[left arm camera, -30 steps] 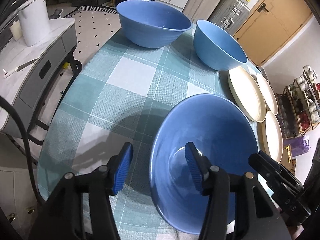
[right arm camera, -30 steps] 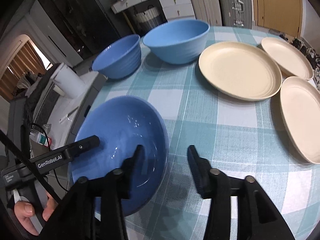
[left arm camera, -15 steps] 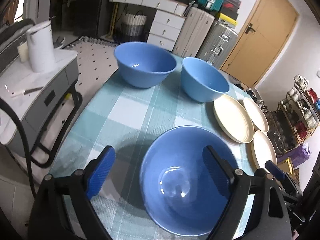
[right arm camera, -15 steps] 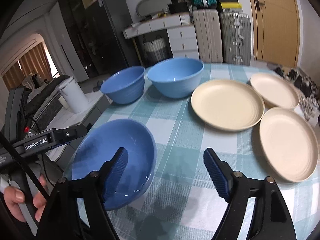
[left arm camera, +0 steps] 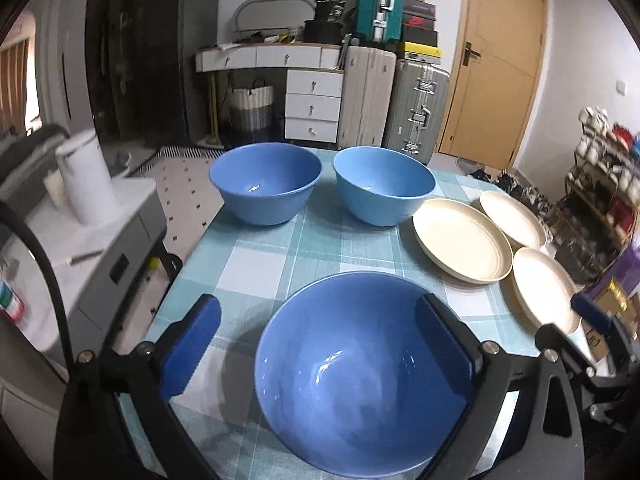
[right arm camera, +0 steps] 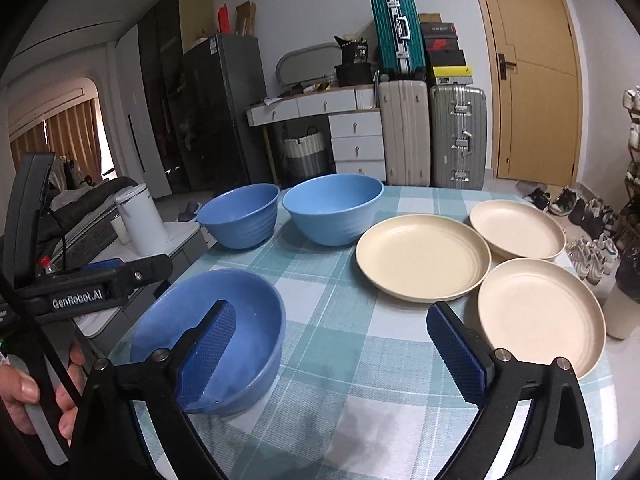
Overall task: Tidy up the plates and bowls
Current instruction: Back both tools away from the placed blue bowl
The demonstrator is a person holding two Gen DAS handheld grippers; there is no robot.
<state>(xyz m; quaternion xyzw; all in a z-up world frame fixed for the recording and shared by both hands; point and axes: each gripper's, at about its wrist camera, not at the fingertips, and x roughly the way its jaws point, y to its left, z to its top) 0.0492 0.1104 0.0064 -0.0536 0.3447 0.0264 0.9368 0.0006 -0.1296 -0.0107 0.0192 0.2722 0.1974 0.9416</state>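
Note:
Three blue bowls and three cream plates sit on the checked table (left arm camera: 280, 264). The near bowl (left arm camera: 360, 372) (right arm camera: 224, 320) stands at the front. Two more bowls (left arm camera: 266, 188) (left arm camera: 384, 190) stand at the back. The plates (left arm camera: 460, 240) (left arm camera: 512, 218) (left arm camera: 544, 292) lie to the right, also in the right wrist view (right arm camera: 422, 256) (right arm camera: 518, 228) (right arm camera: 540, 316). My left gripper (left arm camera: 320, 344) is open wide, above and behind the near bowl. My right gripper (right arm camera: 332, 356) is open, to the right of that bowl, holding nothing.
A grey side cabinet (left arm camera: 92, 232) with a white kettle (left arm camera: 86, 178) stands left of the table. Suitcases (right arm camera: 432, 136), drawers (left arm camera: 312, 104) and a door (left arm camera: 496, 60) are behind. A shelf of cups (left arm camera: 600, 168) is at the right.
Both grippers opened wide, let go of the near bowl's rim, then lifted and pulled back. The bowl stays on the table.

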